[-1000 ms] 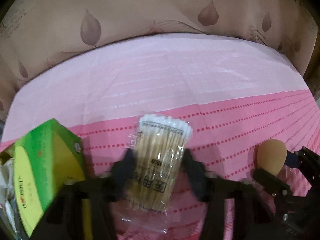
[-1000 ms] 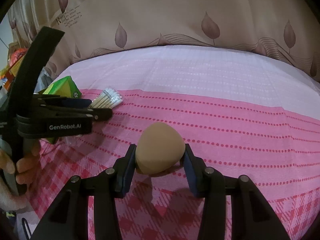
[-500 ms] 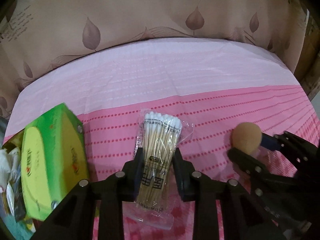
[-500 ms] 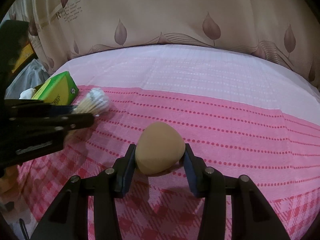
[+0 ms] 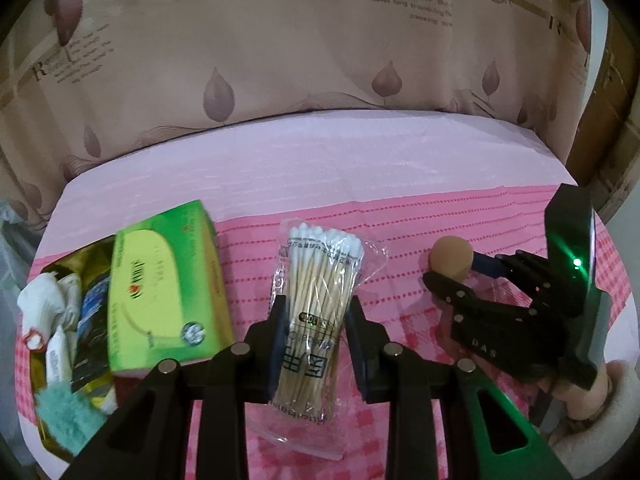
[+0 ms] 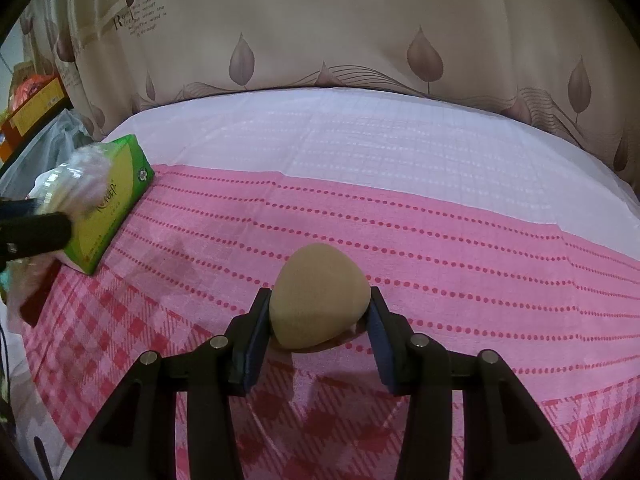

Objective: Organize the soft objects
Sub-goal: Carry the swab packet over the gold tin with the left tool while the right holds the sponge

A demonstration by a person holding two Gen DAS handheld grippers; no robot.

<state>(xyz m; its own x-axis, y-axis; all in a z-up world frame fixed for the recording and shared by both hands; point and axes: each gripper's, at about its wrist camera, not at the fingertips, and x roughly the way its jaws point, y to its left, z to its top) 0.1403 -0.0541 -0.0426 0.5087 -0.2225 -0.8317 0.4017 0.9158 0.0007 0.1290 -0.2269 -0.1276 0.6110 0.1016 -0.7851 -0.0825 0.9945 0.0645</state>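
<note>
In the left wrist view, my left gripper (image 5: 316, 344) has its two fingers pressed on a clear bag of cotton swabs (image 5: 318, 312). The jaws have just been closing, and the bag sits between them, squeezed at its middle. The white swab tips point away from me. A green tissue box (image 5: 168, 288) lies just to the left on the pink surface (image 5: 400, 208). Left of the box is an open bag of small things (image 5: 68, 344). On the right I see my right gripper (image 5: 460, 276) with a tan sponge (image 5: 451, 258) in it.

In the right wrist view, my right gripper (image 6: 318, 328) is partly closed and holds the tan sponge (image 6: 318, 308) between its fingers, just over the pink cloth. The green tissue box (image 6: 108, 208) is far left, with the swab bag (image 6: 76, 184) blurry in front of it.
</note>
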